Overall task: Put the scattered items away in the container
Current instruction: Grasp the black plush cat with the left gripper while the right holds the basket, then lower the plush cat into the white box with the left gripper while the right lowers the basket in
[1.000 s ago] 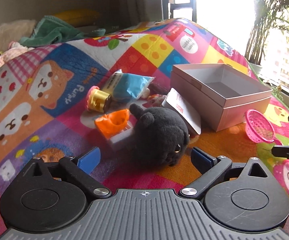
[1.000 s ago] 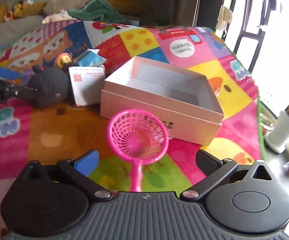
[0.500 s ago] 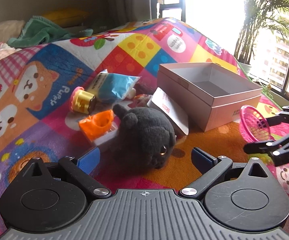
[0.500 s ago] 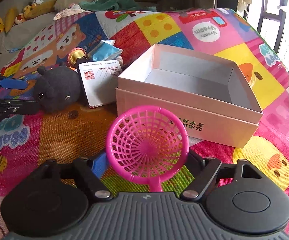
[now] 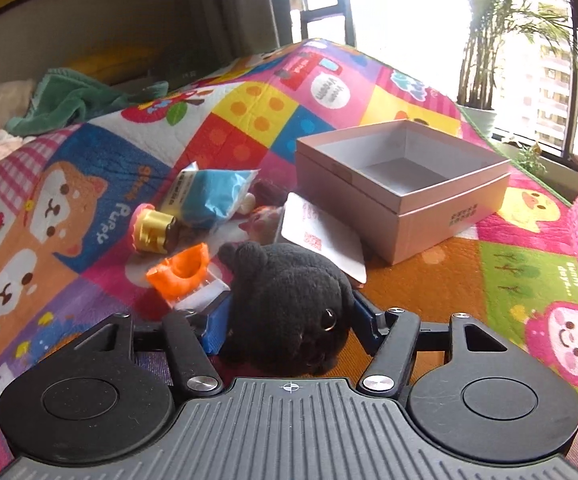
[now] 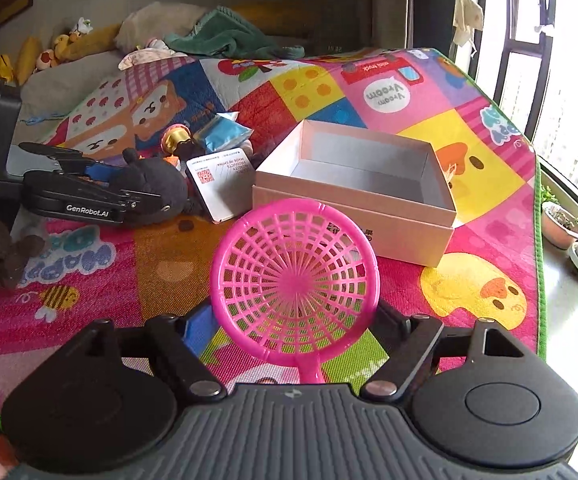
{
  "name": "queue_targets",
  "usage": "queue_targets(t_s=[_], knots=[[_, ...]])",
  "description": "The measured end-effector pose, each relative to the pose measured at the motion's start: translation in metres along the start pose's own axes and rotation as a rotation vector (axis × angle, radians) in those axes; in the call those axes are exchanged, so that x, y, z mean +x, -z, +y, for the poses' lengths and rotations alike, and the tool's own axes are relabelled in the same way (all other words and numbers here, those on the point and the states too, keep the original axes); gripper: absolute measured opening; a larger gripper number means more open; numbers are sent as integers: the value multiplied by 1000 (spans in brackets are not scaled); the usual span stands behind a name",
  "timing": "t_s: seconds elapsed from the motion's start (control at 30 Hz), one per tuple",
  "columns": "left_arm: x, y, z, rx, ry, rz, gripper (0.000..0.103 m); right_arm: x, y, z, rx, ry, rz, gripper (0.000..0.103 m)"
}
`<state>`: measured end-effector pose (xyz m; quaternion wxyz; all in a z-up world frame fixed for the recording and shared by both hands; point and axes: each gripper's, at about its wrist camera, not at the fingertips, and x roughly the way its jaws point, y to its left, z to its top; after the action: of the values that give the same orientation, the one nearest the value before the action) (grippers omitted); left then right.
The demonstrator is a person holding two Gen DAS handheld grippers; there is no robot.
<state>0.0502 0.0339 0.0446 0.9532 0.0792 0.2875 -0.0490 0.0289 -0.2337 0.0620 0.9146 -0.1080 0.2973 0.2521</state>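
left wrist: low over the play mat [image 5: 429,280], close, facing the window at upper right; box [image 5: 449,220] mid-right | right wrist: higher, box [image 6: 369,216] at centre, wall at top | shared: box, black plush [image 5: 289,304], white card [image 6: 221,180]; each view shows the other tool at its frame edge

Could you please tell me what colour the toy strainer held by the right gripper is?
The strainer is bright pink all over, mesh and handle alike; the right wrist view shows it best.

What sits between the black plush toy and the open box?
A white card with a QR code, leaning beside the box near the black plush toy; clearest in the right wrist view.
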Motion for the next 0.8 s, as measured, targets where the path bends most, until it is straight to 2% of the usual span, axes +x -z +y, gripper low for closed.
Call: queue_targets(t_s=[0.13, 0.2, 0.23, 0.27, 0.37, 0.43, 0.53, 0.6, 0.63, 0.67, 0.73, 0.8], knots=[[-48, -13, -16, 66, 40, -86, 65, -24, -5, -7, 6, 28, -50, 80], [-68, -27, -25, 98, 57, -147, 58, -35, -12, -13, 17, 36, -83, 80], [-77, -35, -29, 116, 56, -183, 51, -41, -18, -17, 28, 36, -104, 80], [-84, -43, -34, 131, 58, -216, 51, -48, -23, -22, 41, 35, -126, 80], [-91, -69, -45, 159, 80, -291, 51, -63, -43, -36, 72, 46, -203, 80], [-86, -85, -50, 164, 89, -312, 51, -71, -58, -48, 106, 49, -260, 80], [-72, -96, -48, 129, 111, -296, 57, -70, -72, -65, 178, 47, -293, 80], [-65, -88, -43, 98, 135, -253, 78, -60, -70, -67, 190, 53, -271, 80], [-61, -79, -41, 86, 144, -225, 96, -53, -65, -66, 184, 50, -247, 80], [-59, -70, -39, 74, 149, -202, 100, -45, -59, -63, 177, 46, -221, 80], [-54, -44, -36, 34, 180, -124, 101, -27, -43, -54, 164, 45, -151, 80], [-50, -18, -33, -42, 202, -42, 103, -10, -26, -46, 157, 45, -84, 80]])
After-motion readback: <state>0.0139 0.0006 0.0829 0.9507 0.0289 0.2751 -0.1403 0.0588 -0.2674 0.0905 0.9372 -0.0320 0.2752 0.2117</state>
